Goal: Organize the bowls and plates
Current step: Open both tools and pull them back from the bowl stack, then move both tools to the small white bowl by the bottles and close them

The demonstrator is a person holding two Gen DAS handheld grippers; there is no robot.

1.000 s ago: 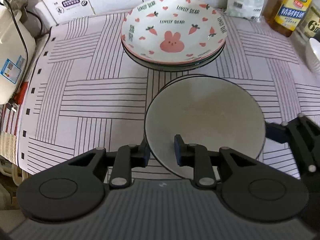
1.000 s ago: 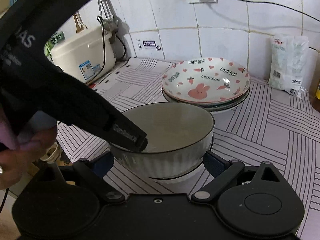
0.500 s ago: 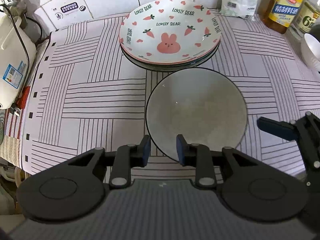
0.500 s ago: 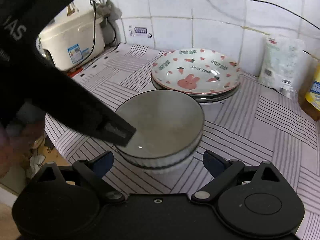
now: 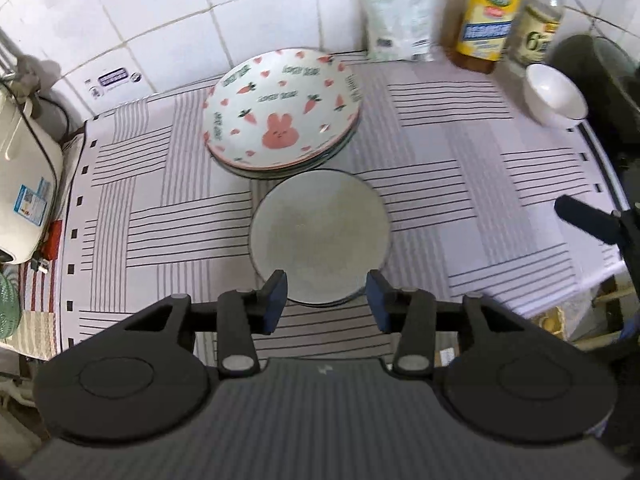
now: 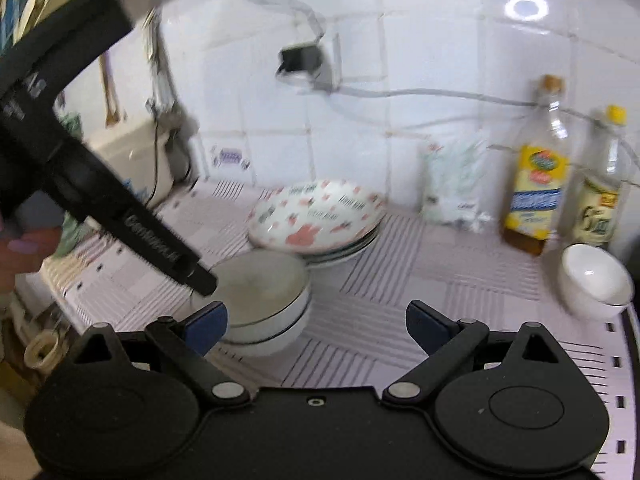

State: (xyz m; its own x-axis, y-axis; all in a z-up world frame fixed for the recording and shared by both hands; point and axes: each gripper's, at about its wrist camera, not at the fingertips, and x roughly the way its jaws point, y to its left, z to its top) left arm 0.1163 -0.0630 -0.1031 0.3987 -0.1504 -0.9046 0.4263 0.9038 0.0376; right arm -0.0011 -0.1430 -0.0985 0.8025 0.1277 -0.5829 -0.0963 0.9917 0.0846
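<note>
The left gripper (image 5: 327,300) is hanging over the near edge of the worktop (image 5: 460,184) with its fingers spread apart and gripping nothing, its tips just above the near rim of the grey bowls (image 5: 319,239), which are sitting nested in a short stack near the middle. The rabbit plate (image 5: 282,108) is lying on top of a stack of plates touching the bowls' far side, toward the back wall. The right gripper (image 6: 316,326) is hovering wide open and empty near the right end, with a small white bowl (image 6: 594,280) standing at the back right corner beside two bottles (image 6: 534,196).
</note>
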